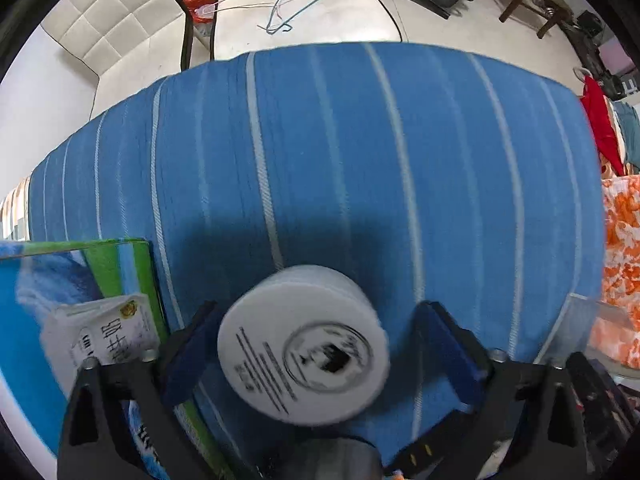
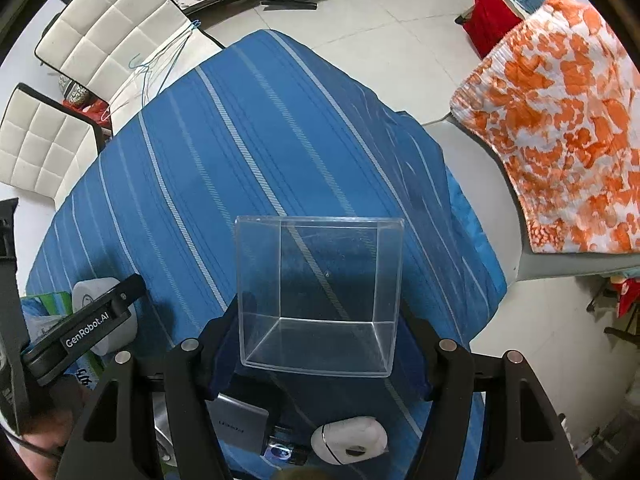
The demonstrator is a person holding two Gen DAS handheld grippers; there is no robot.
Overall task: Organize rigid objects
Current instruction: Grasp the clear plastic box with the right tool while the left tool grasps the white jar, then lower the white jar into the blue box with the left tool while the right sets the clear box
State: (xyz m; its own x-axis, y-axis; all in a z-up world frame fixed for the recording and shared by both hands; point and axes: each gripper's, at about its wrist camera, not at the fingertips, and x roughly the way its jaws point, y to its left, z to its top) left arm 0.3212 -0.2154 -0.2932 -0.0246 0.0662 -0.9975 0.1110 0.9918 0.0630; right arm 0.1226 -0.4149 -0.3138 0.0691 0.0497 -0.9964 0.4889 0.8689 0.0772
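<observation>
A: Left wrist view first, left to right. Lower left: green-and-blue carton (image 1: pixel 72 280) with a small white pack (image 1: pixel 104 332) printed with text lying on it.

B: And the left gripper (image 1: pixel 316 354)?

A: Bottom centre, jaws apart, straddling a white round jar (image 1: pixel 304 346) lying on the blue striped cloth (image 1: pixel 360 160). The left pad sits at the jar's edge, the right pad stands clear with cloth showing between. Not clamped.

B: Right edge?

A: Orange-and-white fabric (image 1: pixel 620 260), a red cloth (image 1: pixel 600 120) above it.

B: Right wrist view.

A: Far left: cream quilted chairs (image 2: pixel 80 60), wire hangers (image 2: pixel 160 60) beside them. Lower left: the left gripper (image 2: pixel 92 328) over the same white jar (image 2: pixel 88 292).

B: Centre?

A: Clear plastic box (image 2: pixel 320 296) on the striped cloth (image 2: pixel 240 140), open side toward the camera. It sits between the fingers of the right gripper (image 2: pixel 316 350), both flanks right against its walls. Looks clamped on it.

B: Below that?

A: Bottom centre, on the cloth: grey flat case (image 2: pixel 240 420), a small dark item (image 2: pixel 284 448), a white rounded device (image 2: pixel 348 440). Upper right: orange-and-white fabric (image 2: pixel 560 140) again.
</observation>
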